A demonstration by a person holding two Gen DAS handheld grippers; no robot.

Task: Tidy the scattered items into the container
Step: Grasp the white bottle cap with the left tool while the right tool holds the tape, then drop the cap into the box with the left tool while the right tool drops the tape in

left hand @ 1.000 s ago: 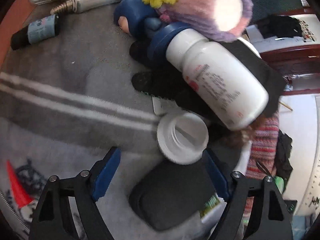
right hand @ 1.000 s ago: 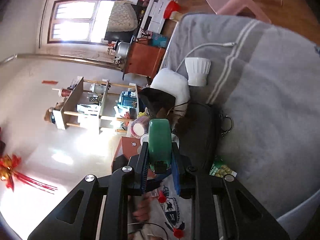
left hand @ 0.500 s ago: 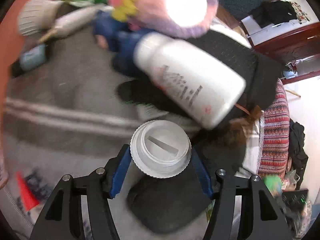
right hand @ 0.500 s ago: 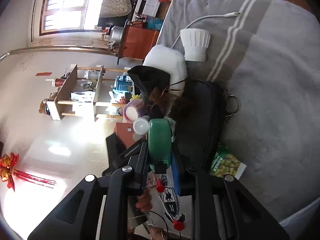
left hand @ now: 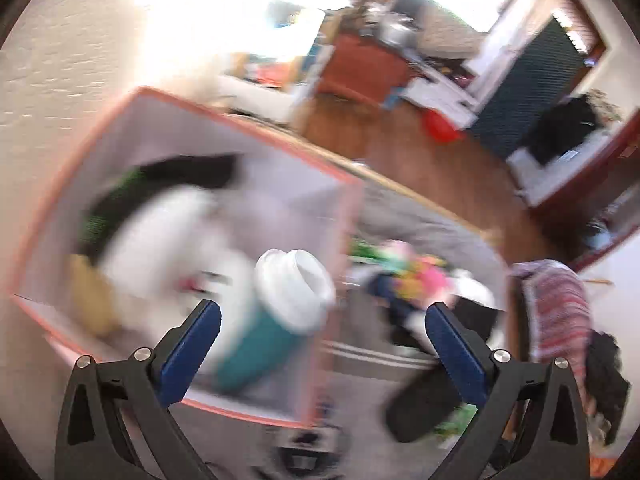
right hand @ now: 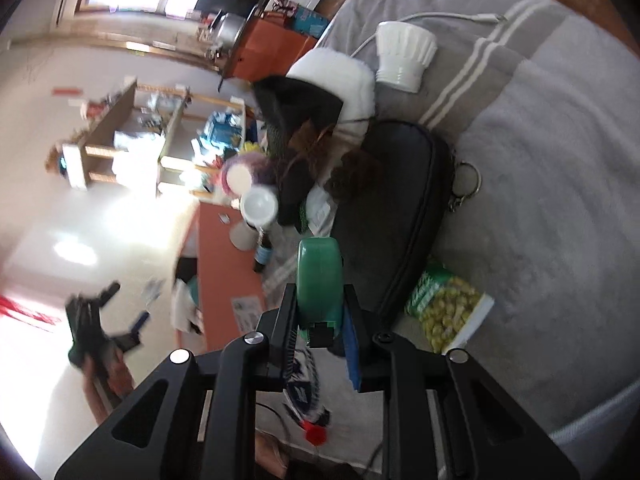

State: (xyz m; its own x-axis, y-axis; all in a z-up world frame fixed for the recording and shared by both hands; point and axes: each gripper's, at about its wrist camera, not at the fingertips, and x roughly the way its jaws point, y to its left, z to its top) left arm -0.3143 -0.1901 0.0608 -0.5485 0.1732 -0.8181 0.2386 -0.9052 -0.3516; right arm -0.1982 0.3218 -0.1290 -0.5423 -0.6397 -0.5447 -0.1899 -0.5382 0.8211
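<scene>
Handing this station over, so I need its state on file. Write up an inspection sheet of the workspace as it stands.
Surface: grey blanket with pale stripes.
Job's things: pink-rimmed open container, blurred; teal bottle with a white ribbed cap over it, between the left pads, untouched.
Clutter: black zipped pouch with a key ring, green snack packet, white ribbed cup-shaped piece, pink knitted toy.
Grippers: left hand-held gripper opening, pads clear of the bottle; right hand-held gripper shut on a green plastic case.
Cables: white cable on the blanket.
Surroundings: wooden shelf, orange cabinet, window.
</scene>
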